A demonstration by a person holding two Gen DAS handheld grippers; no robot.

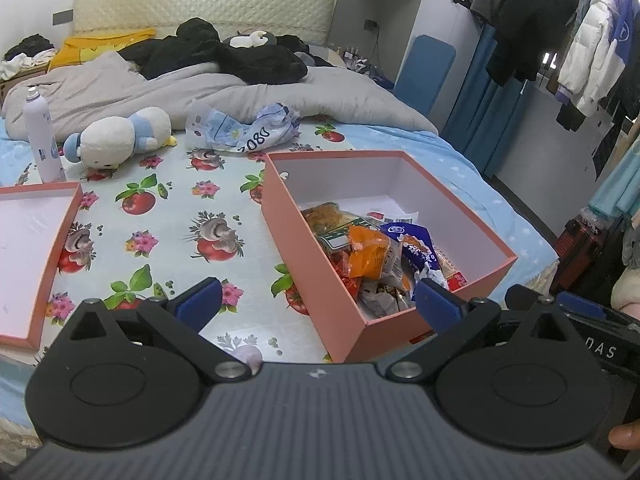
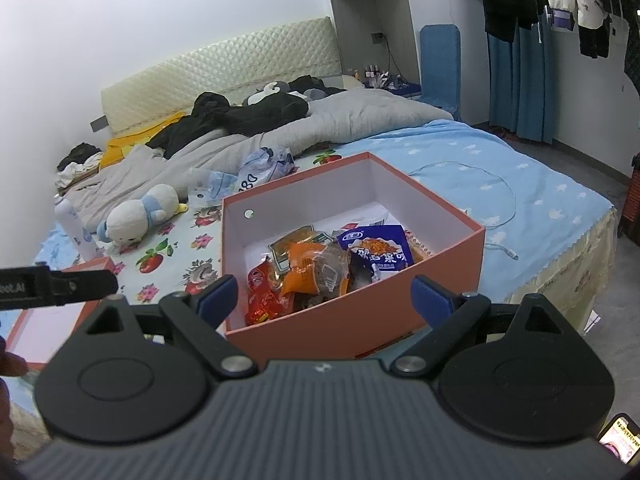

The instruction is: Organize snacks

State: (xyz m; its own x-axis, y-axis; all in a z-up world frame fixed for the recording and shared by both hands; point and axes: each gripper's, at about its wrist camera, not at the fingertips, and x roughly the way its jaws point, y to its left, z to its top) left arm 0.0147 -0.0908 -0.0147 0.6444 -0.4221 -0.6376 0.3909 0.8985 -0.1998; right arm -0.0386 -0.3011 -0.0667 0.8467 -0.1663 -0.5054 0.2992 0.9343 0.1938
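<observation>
A pink cardboard box (image 1: 304,240) stands open on the flowered mat on the bed; it also shows in the right wrist view (image 2: 448,260). Inside lie several snack packets: an orange packet (image 1: 370,254) (image 2: 308,270), a blue packet (image 1: 416,248) (image 2: 376,248) and red packets (image 2: 262,300). My left gripper (image 1: 318,300) is open and empty, hovering over the box's near left corner. My right gripper (image 2: 324,300) is open and empty, just in front of the box's near wall. The left gripper's body shows at the left of the right wrist view.
The box lid (image 1: 36,256) lies open side up at the left. A white plush toy (image 1: 120,136), a white spray bottle (image 1: 40,136) and a crumpled plastic bag (image 1: 244,126) lie behind. A grey duvet (image 1: 200,88) and black clothes cover the bed's back. A white cable (image 2: 504,208) lies right.
</observation>
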